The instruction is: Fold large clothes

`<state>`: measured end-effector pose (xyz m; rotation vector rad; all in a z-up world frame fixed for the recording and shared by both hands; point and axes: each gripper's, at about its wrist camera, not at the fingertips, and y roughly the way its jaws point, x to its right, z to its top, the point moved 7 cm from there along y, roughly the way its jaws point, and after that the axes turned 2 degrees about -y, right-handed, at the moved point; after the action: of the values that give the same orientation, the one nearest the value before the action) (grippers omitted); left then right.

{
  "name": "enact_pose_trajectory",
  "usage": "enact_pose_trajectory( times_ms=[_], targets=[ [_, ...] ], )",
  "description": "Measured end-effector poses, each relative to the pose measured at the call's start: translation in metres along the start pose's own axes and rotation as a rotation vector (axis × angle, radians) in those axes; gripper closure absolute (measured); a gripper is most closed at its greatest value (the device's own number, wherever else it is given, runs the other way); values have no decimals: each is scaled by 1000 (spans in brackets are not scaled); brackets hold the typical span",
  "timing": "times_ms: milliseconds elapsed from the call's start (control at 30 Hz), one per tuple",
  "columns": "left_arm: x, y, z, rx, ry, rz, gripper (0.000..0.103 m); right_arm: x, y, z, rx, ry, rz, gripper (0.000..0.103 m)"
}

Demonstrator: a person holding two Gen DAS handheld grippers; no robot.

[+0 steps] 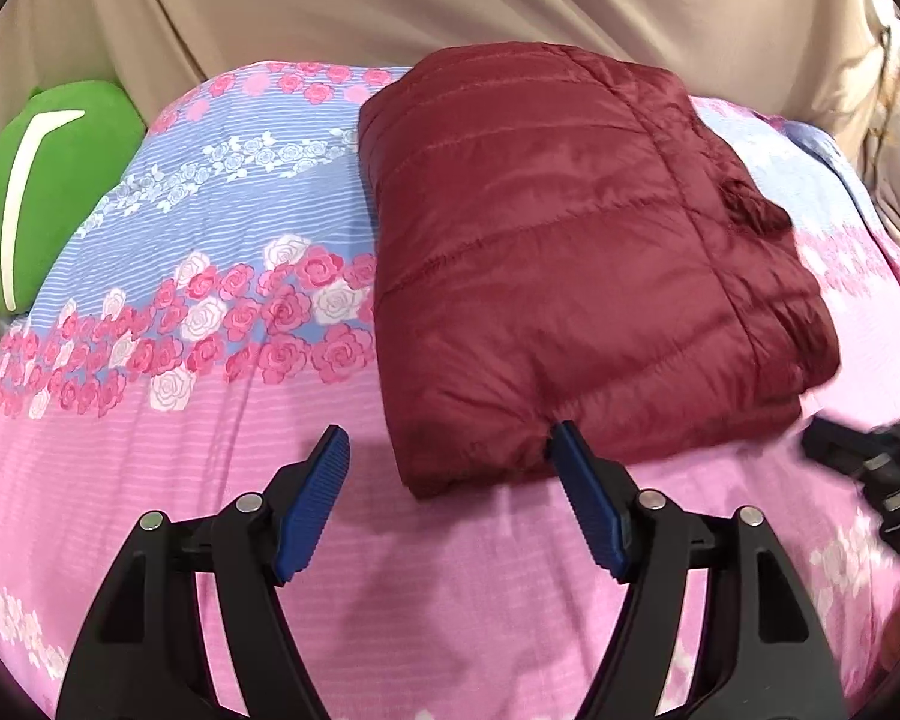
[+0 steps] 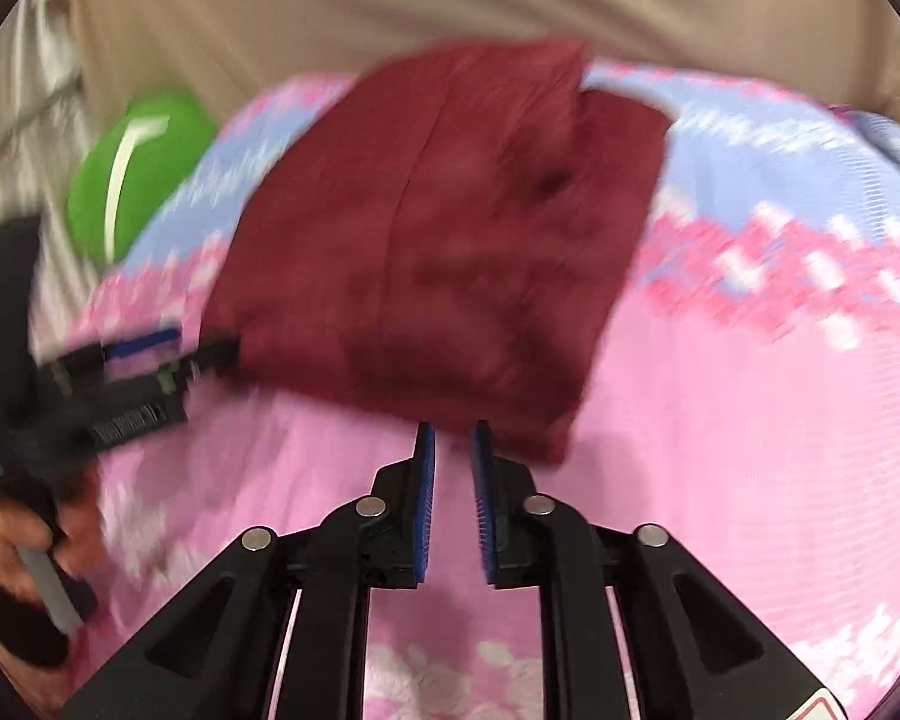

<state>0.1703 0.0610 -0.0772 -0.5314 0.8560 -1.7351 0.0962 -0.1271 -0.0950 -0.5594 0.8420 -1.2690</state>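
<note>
Jacket [image 1: 570,252], maroon and quilted, folded into a thick rectangular bundle, lies on the bed. My left gripper [image 1: 447,450] stands released, its blue pads wide apart. The right-hand pad touches or just overlaps the jacket's near edge, the other hangs over bare cover, and nothing is pinched between them. My right gripper [image 2: 453,441] is clenched almost fully, with only a narrow slit between its pads. Its tips sit at the jacket's [image 2: 438,252] near hem. That view is blurred, so I cannot tell whether any fabric is caught in the slit.

In the right wrist view, the left gripper [image 2: 168,354] appears at the left, beside the bundle's near left corner, held by a hand [image 2: 24,540]. The right gripper [image 1: 870,468] shows at the right margin of the left wrist view, near the bundle's near right corner.

The bedcover [image 1: 210,360] is pink and blue with printed roses. A green cushion [image 1: 48,192] with a white curved mark rests at its far left edge. Beige cloth [image 1: 450,0] hangs behind the bed. No container appears in either view.
</note>
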Motion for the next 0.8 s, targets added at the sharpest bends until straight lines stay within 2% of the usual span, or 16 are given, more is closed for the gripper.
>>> enact_pose_trajectory(
  times_ms=[100, 267, 367, 433, 533, 567, 667, 733, 800],
  targets=[
    [5, 3, -14, -26, 30, 3, 30, 9, 30, -7, -54, -26, -62, 103],
    [-3, 26, -18, -59, -1, 35, 30, 48, 44, 19, -26, 79, -78, 103],
    [-5, 35, -18, -78, -26, 24, 29, 57, 46, 25, -25, 122, -74, 103],
    [-6, 34, -18, -78, -33, 19, 29, 58, 40, 22, -26, 129, -108, 103],
    [-10, 17, -15, -35, -25, 30, 31, 51, 3, 19, 45, 123, -137, 103],
    [-11, 5, -12, -10, -34, 10, 31, 49, -9, 22, 76, 119, -143, 103],
    [-14, -22, 9, 76, -64, -20, 30, 43, -49, 44, 195, 103, -147, 103],
    [-12, -23, 23, 104, -65, -8, 28, 43, -52, 58, 213, 74, -124, 103],
    [-4, -4, 36, 90, -32, 29, 28, 45, -25, 68, 159, 41, -143, 103]
  ],
)
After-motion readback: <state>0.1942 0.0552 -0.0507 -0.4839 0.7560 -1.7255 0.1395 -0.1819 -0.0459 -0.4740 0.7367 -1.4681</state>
